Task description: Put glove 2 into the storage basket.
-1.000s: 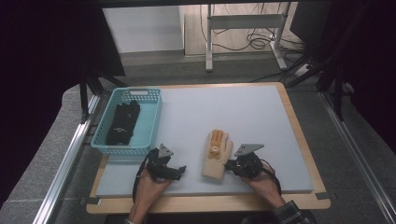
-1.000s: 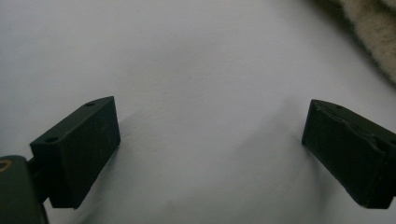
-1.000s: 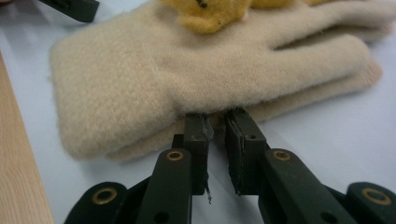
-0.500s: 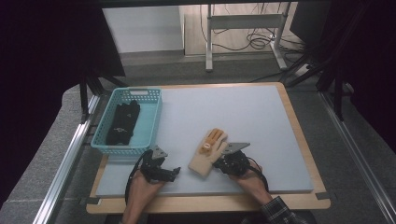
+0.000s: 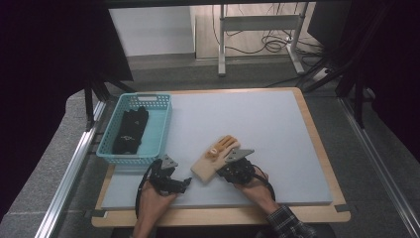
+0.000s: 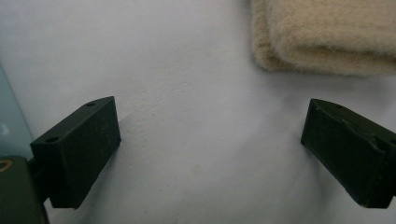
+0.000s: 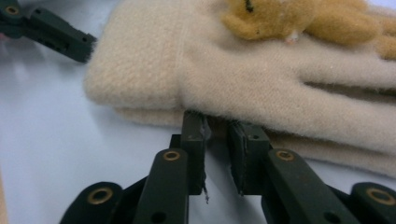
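Far two-thirds of the mat (image 5: pixel 257 119) is bare, wide passage across. Basket (image 5: pixel 136 130) blocks the left edge, walls up, dark cloth (image 5: pixel 130 130) inside. Near edge is crowded: glove (image 5: pixel 215 158) lies between the left gripper (image 5: pixel 185 182) and right gripper (image 5: pixel 224 173), narrow gaps only. Right of the right gripper, open mat out to the wooden rim (image 5: pixel 322 153).
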Demonstrator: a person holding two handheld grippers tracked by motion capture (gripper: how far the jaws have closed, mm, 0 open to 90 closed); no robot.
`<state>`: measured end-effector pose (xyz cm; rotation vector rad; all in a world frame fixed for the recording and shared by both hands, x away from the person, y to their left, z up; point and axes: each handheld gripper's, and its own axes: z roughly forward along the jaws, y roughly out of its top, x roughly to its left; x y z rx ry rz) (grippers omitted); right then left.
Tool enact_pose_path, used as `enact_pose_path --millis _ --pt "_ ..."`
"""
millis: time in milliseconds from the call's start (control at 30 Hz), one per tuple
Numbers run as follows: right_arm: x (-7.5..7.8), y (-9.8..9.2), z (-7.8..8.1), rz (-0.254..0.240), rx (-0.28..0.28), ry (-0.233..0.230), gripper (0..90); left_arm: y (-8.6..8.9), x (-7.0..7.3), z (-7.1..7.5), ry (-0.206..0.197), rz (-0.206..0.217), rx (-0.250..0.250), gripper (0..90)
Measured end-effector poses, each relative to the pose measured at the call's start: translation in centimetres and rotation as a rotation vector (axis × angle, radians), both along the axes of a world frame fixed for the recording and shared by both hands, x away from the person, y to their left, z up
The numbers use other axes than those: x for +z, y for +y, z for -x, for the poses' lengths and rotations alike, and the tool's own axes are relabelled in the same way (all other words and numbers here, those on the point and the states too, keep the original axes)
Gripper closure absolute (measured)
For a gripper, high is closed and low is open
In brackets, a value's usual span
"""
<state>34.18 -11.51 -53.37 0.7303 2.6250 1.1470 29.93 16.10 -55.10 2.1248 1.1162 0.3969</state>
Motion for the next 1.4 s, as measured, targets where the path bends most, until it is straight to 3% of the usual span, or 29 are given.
enact_pose_path --millis 300,467,600,1067,1400 --pt "1.3 -1.9 0.6 0.004 -0.011 -0.041 66.8 0.0 0.0 0.0 -0.002 0.003 0.0 4.8" --pt "2.3 -4.3 0.3 -0.001 -0.071 -0.071 57.4 0.0 0.0 0.0 -0.002 0.003 0.0 4.8" --pt "2.5 -5.9 0.0 -0.01 -0.115 -0.069 50.2 0.0 0.0 0.0 -0.002 0.003 0.0 4.8" --pt "2.7 -10.8 -0.5 -0.02 -0.244 -0.07 31.0 0.0 0.0 0.0 -0.001 0.004 0.0 4.8" --pt "1.3 -14.0 -1.0 0.021 -0.343 -0.042 20.1 0.0 0.0 0.0 -0.001 0.004 0.0 4.8"
